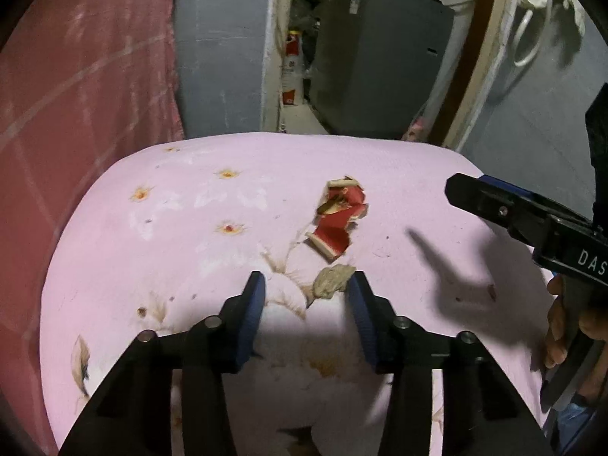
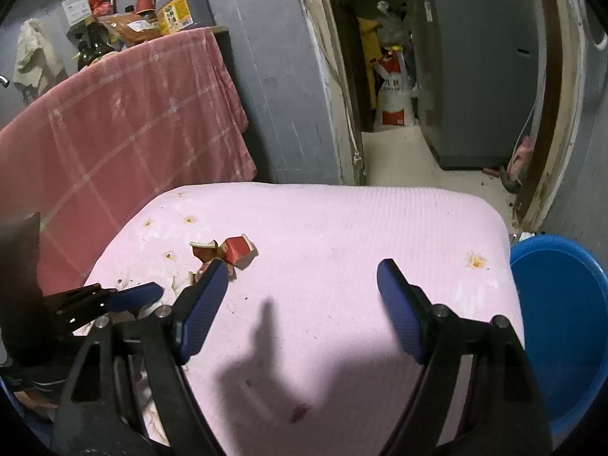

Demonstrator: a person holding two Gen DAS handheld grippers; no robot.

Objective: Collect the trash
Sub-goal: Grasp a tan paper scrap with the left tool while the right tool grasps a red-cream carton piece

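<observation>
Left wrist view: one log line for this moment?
left gripper: open, over pink flowered cloth | crumpled beige scrap: beside right fingertip, ungripped | torn red-and-white packaging: beyond | right gripper: open, empty

We look into a cramped home: a pink floral sheet (image 2: 342,228), a shelf of oil jugs (image 2: 178,3) behind a draped red cloth (image 2: 125,121), a grey washing machine (image 2: 475,72) beyond the doorway.

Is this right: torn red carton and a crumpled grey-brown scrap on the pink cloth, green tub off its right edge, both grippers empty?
One error: the tub is blue, not green, as the right wrist view shows. The torn red carton, the scrap, the pink cloth and both empty grippers (left, right) stand.
</observation>
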